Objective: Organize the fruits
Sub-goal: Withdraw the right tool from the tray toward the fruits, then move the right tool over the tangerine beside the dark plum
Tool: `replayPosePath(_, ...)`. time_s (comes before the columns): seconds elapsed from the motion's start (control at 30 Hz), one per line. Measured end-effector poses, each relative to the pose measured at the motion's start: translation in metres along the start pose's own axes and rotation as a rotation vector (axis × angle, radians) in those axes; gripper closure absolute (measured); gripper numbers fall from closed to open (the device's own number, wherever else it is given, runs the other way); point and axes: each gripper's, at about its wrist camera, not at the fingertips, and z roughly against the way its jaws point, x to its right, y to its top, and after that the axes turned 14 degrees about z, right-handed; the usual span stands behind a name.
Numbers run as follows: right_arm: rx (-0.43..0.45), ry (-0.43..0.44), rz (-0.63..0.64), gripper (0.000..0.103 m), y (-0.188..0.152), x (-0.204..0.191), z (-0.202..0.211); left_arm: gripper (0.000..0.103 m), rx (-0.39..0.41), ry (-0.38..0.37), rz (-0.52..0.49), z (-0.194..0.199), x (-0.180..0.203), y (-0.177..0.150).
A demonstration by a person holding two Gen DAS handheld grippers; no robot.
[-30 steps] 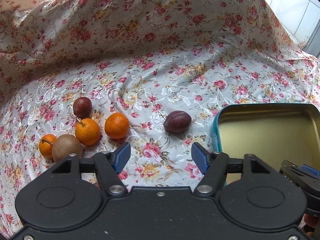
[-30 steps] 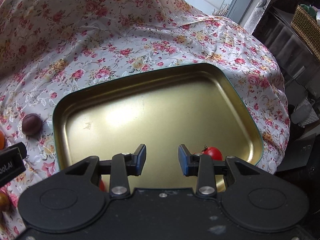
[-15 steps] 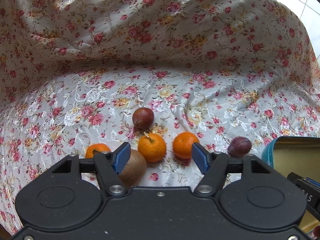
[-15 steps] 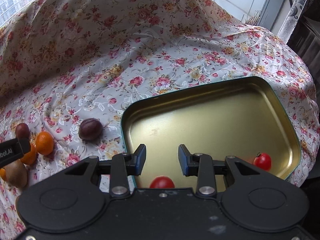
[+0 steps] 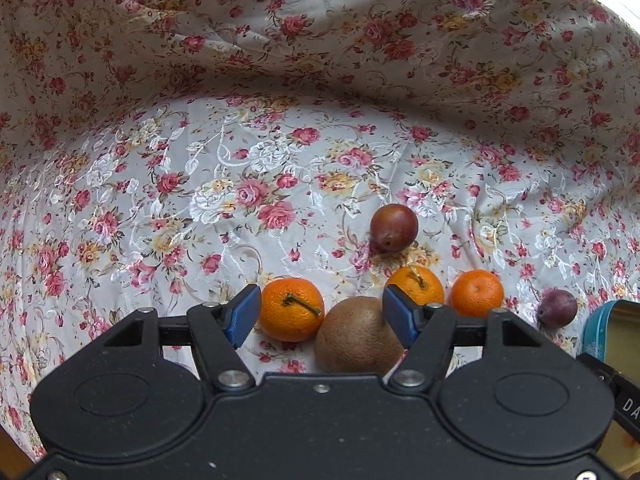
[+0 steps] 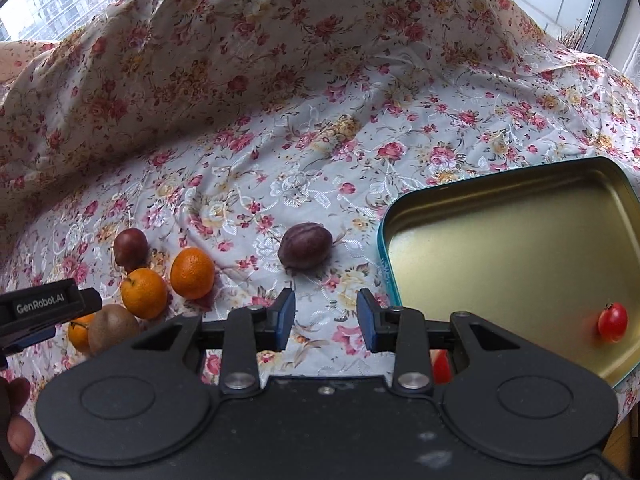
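Left gripper (image 5: 322,316): I read the jaws as spread wide and holding nothing; the kiwi and one orange show in the gap between the blue pads. Its black side is also visible in my right view at 9 o'clock (image 6: 48,312).
Right gripper (image 6: 326,320): jaws parted and empty, only flowered cloth between the pads.
Kiwi (image 5: 358,336): brown, lying on the cloth, close against the right pad of the left gripper; I cannot tell whether they touch.
Stemmed orange (image 5: 291,309): just beside the kiwi, at its 10 o'clock, near the left pad.
Second orange (image 5: 416,285): behind the right pad, at 1 o'clock from the kiwi, partly hidden by the pad.
Third orange (image 5: 477,292): just beside the second, at its 3 o'clock.
Red-brown plum (image 5: 394,227): at 12 o'clock from the second orange, close behind it.
Purple plum (image 6: 305,246): alone on the cloth, between the orange group and the tray, at 12 o'clock from the right gripper.
Tray (image 6: 500,184): gold inside, teal rim, at 3 o'clock in my right view.
Cherry tomato (image 6: 613,322): inside the tray near its right wall.
Second tomato (image 6: 440,366): a red patch behind the right gripper's finger, mostly hidden.
Floral cloth (image 6: 280,140): covers the tabletop and rises in folds behind.
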Motion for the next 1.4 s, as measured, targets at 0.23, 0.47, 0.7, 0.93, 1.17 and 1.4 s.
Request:
replayPosePath(0.23, 0.012, 0.064, -0.076, 0.067, 0.003, 0.005, -0.004, 0.033, -0.026, -0.041, -0.033, -0.001, -0.006, -0.002)
replayPosePath(0.47, 0.044, 0.059, -0.125, 0.067, 0.008, 0.013, -0.002, 0.033, -0.072, -0.103, -0.073, -0.002, -0.007, -0.006)
replayPosePath(0.7, 0.042, 0.022, -0.153, 0.067, 0.009, 0.023, -0.005, 0.031, -0.056, -0.080, -0.147, -0.008, 0.006, -0.017)
replayPosePath(0.93, 0.033, 0.076, -0.171, 0.067, 0.011, 0.027, -0.008, 0.029, -0.015, -0.014, -0.226, -0.011, 0.021, -0.025)
replayPosePath(1.17, 0.018, 0.049, -0.093, 0.067, 0.023, 0.016, -0.018, 0.020, -0.036, -0.019, -0.166, -0.016, 0.019, -0.016)
replayPosePath(1.4, -0.021, 0.087, -0.125, 0.067, 0.028, 0.023, -0.039, 0.020, -0.052, -0.053, -0.103, -0.015, 0.013, -0.011)
